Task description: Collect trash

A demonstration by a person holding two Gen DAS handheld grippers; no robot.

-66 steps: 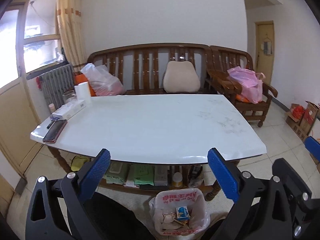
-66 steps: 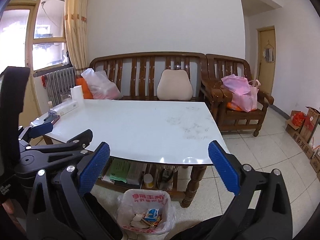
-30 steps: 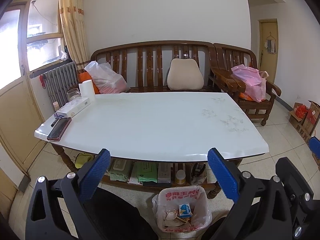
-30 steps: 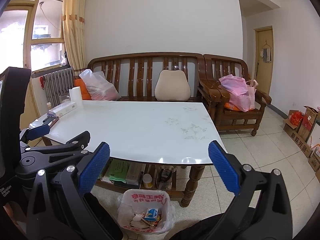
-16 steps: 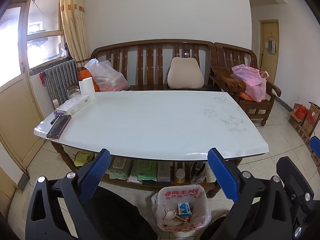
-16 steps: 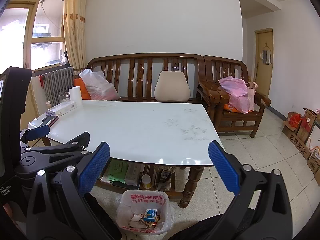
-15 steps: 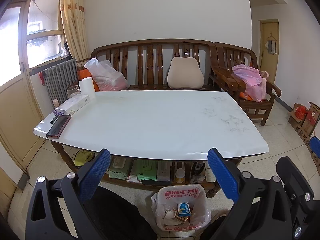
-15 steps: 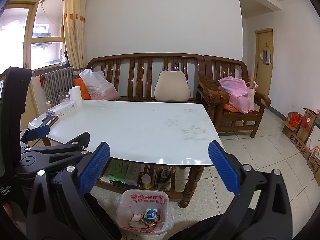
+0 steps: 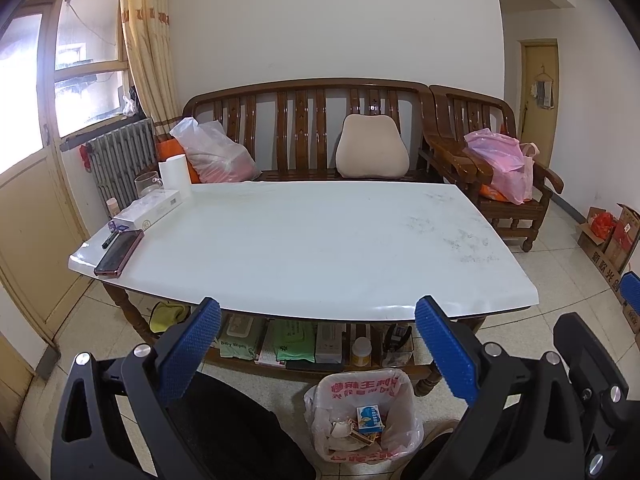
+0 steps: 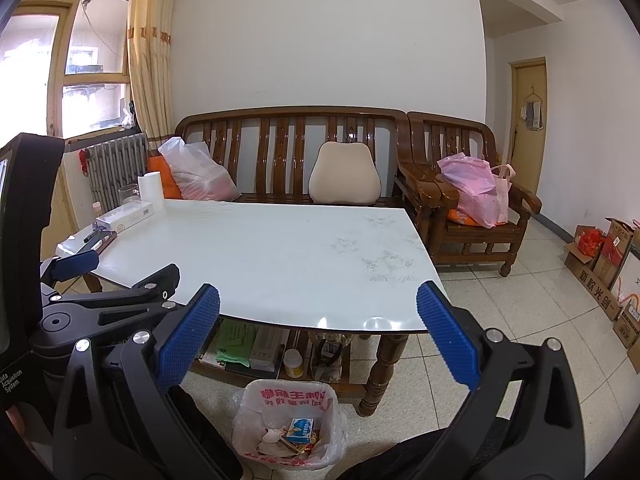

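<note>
Both claws, left (image 9: pixel 316 344) and right (image 10: pixel 318 336), hang released and empty over the counter (image 9: pixel 304 240). Trash sits in the bin (image 9: pixel 362 416) on the floor below. Judging the counter cleared of litter, scan edges before stopping; leave the phone (image 9: pixel 119 253).

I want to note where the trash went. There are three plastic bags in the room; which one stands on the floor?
The white bag with red print, lining the bin before the table. The clear bag and pink bag sit on wooden seats.
</note>
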